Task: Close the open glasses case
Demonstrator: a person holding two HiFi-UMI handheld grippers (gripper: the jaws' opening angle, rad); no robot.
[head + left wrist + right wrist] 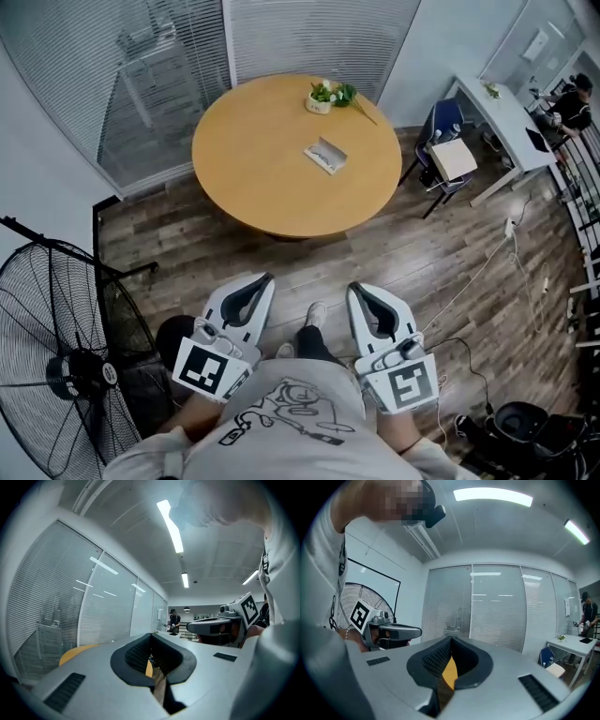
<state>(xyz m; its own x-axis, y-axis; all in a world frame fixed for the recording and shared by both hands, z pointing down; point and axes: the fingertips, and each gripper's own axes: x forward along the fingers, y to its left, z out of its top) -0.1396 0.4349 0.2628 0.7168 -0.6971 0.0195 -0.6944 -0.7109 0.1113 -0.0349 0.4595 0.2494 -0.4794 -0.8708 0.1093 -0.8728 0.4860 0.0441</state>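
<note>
An open rectangular glasses case [325,156] is laid on the round, smooth wooden surface [244,169], near a potted plant [323,97]; the left tongs [266,278] and right tongs [354,287] are closed together, empty.

table [253,159] ochre | glasses case [325,155] pale grey | floor [450,253] brown wood-grain | left gripper [265,278], right gripper [353,287] light grey (square markers [208,367] black-and-white)

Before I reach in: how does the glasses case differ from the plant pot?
The glasses case is flat, rectangular and lies open; the plant pot is round, upright and holds green leaves. The case sits near the middle of the table, the pot at its far edge. Both rest on the table, apart from each other.
</note>
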